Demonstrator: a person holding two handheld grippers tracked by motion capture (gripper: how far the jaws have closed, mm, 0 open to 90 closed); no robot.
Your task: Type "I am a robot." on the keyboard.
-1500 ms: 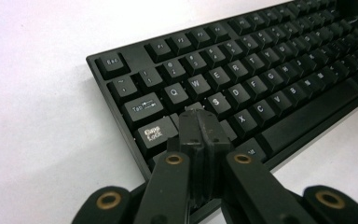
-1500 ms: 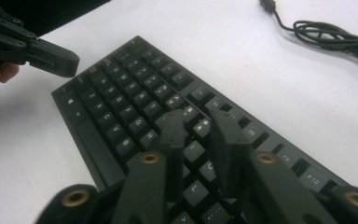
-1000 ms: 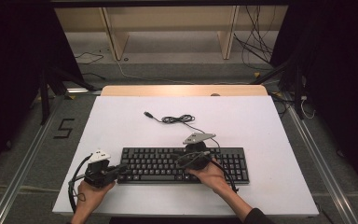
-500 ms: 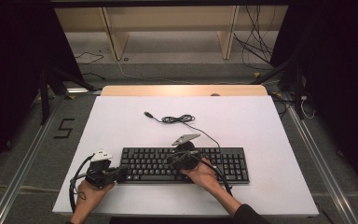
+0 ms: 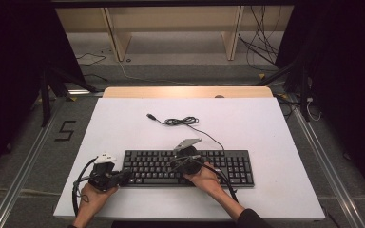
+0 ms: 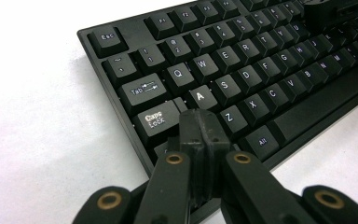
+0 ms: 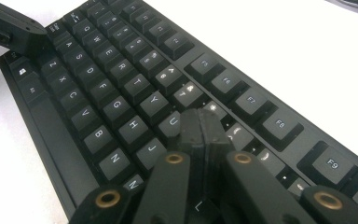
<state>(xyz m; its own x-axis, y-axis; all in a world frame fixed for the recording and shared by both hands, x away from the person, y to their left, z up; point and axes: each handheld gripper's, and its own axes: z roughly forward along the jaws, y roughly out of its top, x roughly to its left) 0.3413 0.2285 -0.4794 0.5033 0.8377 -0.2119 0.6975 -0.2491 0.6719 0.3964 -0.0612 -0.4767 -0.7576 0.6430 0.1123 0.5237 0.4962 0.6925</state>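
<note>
1 keyboard [image 5: 190, 167] | 1 cable [image 5: 183, 122] (coiled) | 2 grippers: left [image 6: 200, 122], right [image 7: 201, 122] – jaws closed, holding nothing

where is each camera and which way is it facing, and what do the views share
High view: fixed above the person's side, looking forward and down on the white table; forearms, left gripper and right gripper show.
Left gripper view: rides the left gripper, looking along its shut jaws at the keyboard near Caps Lock.
Right gripper view: rides the right gripper, shut jaws over the keys near U and J.
Shared: all three show the keyboard.
</note>
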